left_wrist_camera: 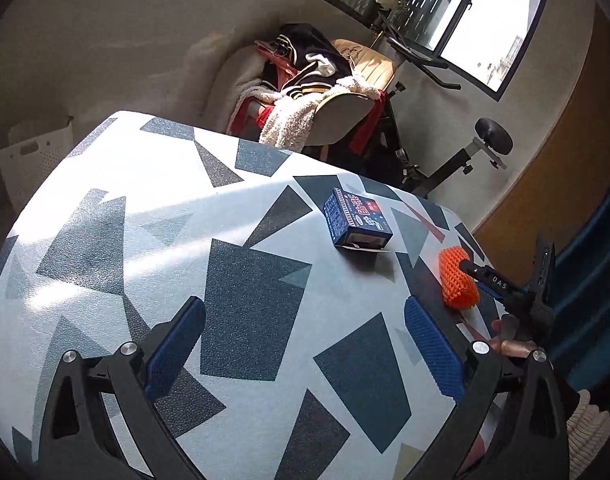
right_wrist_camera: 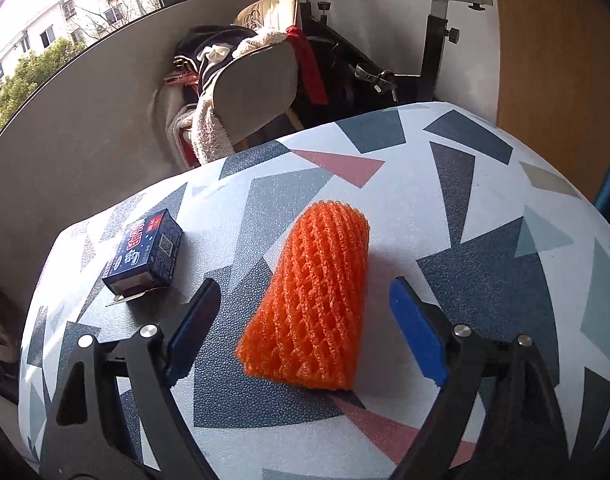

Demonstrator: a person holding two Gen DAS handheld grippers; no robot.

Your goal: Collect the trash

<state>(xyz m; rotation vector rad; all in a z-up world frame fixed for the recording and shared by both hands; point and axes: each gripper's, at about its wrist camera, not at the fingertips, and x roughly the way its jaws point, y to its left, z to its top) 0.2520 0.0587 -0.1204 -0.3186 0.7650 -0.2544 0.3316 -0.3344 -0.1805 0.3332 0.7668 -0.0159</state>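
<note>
Orange foam net sleeve lies on the patterned tablecloth, between the right gripper's wide jaws, untouched; centre the pads, close gently; foam likely compresses. Left gripper stands wide, empty; blue carton waits nearby.

1. One table stood there, under a cloth of grey, blue and pink shapes
2. One orange foam net sleeve lay on it
3. One small blue carton lay on it too
4. Two grippers were over it, the left gripper and the right gripper
5. One chair heaped with clothes stood behind
6. One exercise bike
7. One white basket
</note>
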